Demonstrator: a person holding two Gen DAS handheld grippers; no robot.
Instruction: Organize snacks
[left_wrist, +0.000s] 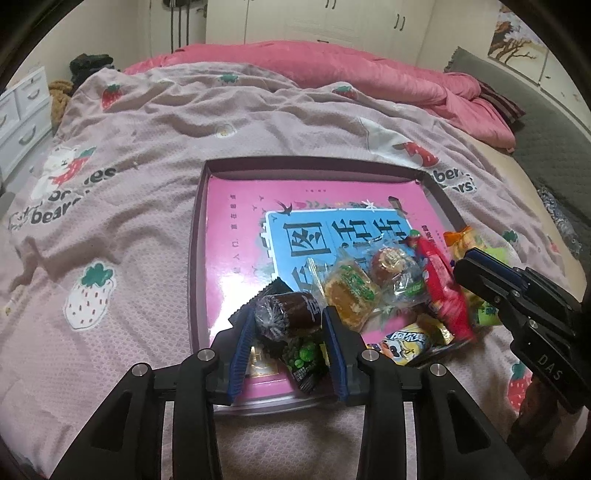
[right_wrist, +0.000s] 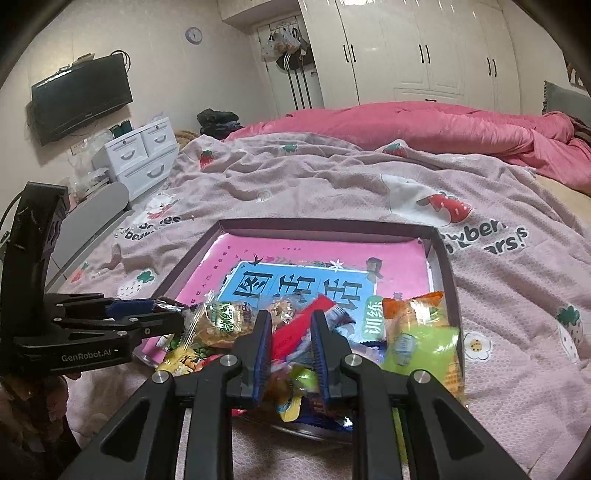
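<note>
A shallow dark-rimmed box with a pink picture board inside lies on the bed. Snacks are heaped at its near end. My left gripper is shut on a dark brown wrapped cake, which sits at the fingertips just above a green pea packet. My right gripper is shut on a long red packet that slants up out of the pile. A yellow pastry in a green wrapper and a round brown cake lie between the two grippers.
An orange packet and a light green packet rest against the box's right wall. The strawberry-print sheet surrounds the box, with a pink quilt bunched behind. White drawers and a wall television stand left of the bed.
</note>
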